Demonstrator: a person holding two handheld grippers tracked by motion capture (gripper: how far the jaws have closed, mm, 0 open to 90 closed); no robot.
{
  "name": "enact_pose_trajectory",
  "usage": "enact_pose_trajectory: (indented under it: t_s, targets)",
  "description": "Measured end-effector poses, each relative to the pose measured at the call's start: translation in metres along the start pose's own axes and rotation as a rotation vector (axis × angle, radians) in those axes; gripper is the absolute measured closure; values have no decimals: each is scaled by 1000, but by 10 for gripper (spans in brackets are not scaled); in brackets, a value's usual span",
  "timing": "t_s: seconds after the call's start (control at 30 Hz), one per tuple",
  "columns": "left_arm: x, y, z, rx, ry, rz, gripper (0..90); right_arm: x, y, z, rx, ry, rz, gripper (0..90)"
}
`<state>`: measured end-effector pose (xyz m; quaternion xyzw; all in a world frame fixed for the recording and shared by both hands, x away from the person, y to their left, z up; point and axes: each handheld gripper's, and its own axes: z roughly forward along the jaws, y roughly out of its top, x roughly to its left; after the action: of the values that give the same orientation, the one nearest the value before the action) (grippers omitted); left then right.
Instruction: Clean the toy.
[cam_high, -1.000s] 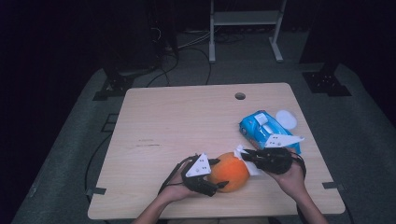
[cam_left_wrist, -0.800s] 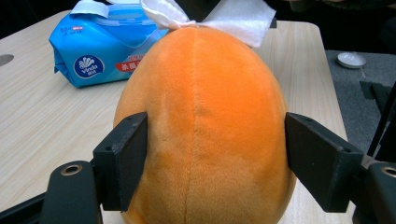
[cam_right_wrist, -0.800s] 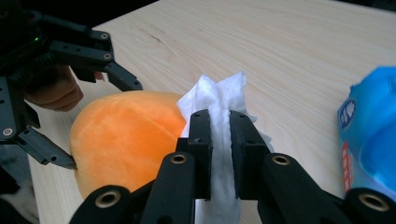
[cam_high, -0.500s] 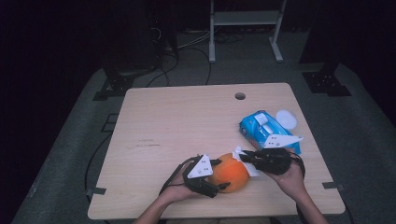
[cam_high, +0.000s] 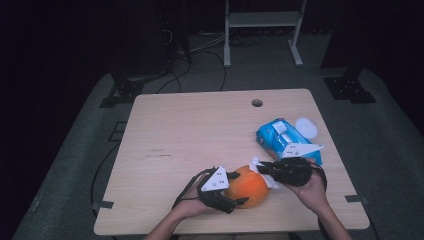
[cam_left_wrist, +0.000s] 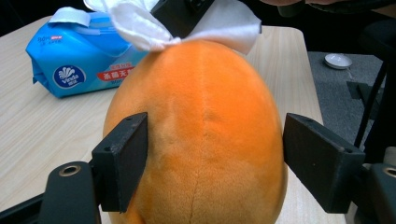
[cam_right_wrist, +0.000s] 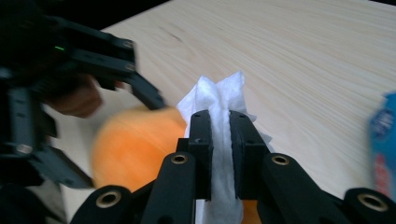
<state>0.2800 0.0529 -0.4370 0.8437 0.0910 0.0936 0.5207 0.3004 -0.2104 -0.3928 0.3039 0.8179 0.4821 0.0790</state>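
Close to the near edge of the table (cam_high: 165, 125), a little right of its middle, the orange plush toy (cam_high: 248, 186) lies on the wood between both hands. The left gripper (cam_high: 235, 192) comes at it from the left and is clenched on it: in the left gripper view the two black pads sit against the flanks of the toy (cam_left_wrist: 201, 135), one on each side of its widest part. The fabric looks short-piled and soft, so I judge the toy light and squashy; it should give under the pads rather than slip, and the broad middle, where it is held, seems the safest place to take it.

Just beyond, at the toy's right end, the right gripper (cam_high: 261, 169) is grasping a white wipe (cam_right_wrist: 219, 140). Its jaws are nearly together with the folded sheet pinched upright between them, and the wipe (cam_left_wrist: 154, 28) rests on the top of the toy. The sheet is thin and limp; it will crumple and trail, so holding it by a bunched fold suits rubbing better than by a loose corner.

Farther off, near the right edge, lies the blue wipes pack (cam_high: 285, 140), with a small white round lid (cam_high: 306, 127) just beside it towards the far right corner.
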Motion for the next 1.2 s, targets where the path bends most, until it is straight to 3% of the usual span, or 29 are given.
enact_pose_trajectory:
  t_s: [0.1,0.17,0.3,0.5,0.57,0.73,0.8,0.9,1.0,1.03,1.2]
  targets:
    - [-2,1,2,-6,1,7,238,14,6,5,-3,47,-39,795]
    - [-1,0,2,-3,3,11,242,21,8,8,11,36,-67,795]
    - [3,-3,-1,0,4,-4,245,8,5,6,20,4,-52,795]
    - [6,-4,0,-12,1,-26,245,-19,-11,-9,19,-34,41,796]
    - [6,-3,1,-10,8,-34,245,-18,-10,-10,18,-37,38,796]
    - [10,-5,-1,-16,21,-78,245,-1,-1,-8,5,9,-9,796]
    - [12,-7,-2,-22,23,-91,245,2,0,-8,14,-4,-32,796]
    - [13,-7,-3,-23,32,-104,245,-7,-4,-9,27,-47,-23,796]
    - [15,-8,-3,-26,32,-119,245,-23,-13,-14,21,-59,37,797]
    - [16,-8,-3,-28,32,-124,245,-25,-15,-15,23,-70,37,797]
    - [16,-8,-3,-24,38,-136,244,-20,-11,-14,21,-73,23,797]
